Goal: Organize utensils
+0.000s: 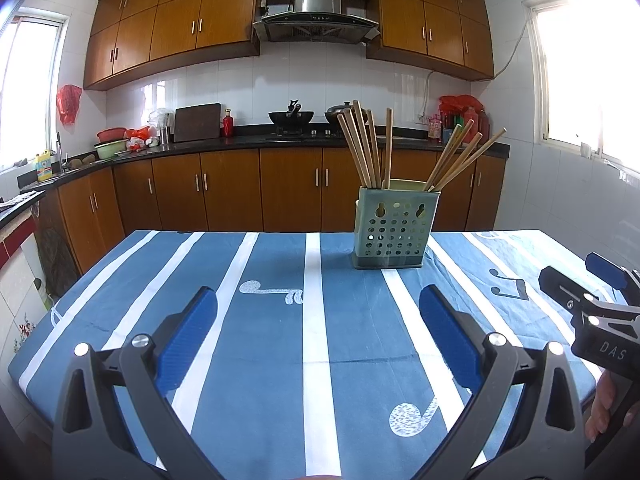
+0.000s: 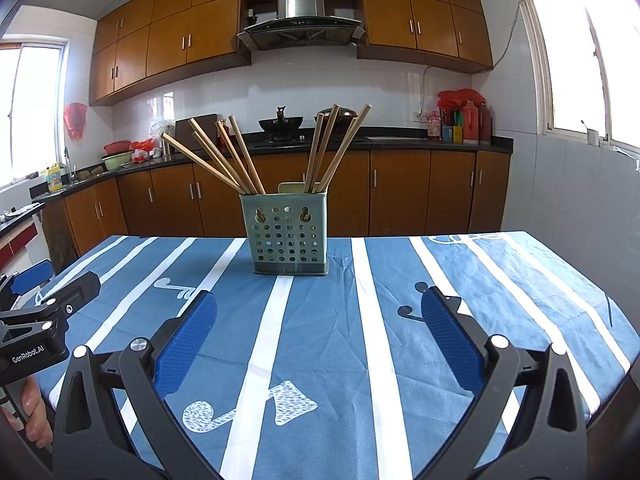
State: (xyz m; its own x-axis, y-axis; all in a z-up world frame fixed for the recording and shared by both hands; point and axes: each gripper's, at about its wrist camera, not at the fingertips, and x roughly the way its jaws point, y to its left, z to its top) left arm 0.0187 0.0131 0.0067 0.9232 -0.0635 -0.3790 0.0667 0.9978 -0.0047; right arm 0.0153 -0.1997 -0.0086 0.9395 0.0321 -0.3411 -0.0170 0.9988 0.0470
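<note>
Chopsticks (image 2: 240, 160) are seen standing butt-down in a pale green perforated holder (image 2: 290, 240) set upright at mid-table on the blue striped cloth (image 2: 320, 340), long axes near vertical but fanned: one bunch is tipped toward the left, the other toward the right, tips up. Left gripper (image 1: 318, 336) is held spread wide w/ nothing between the blue pads, well short of the holder; right gripper (image 2: 320, 340) likewise spread and empty. "GenRobot.AI" is read on the left unit's side, "DAS" on the right unit's.
</note>
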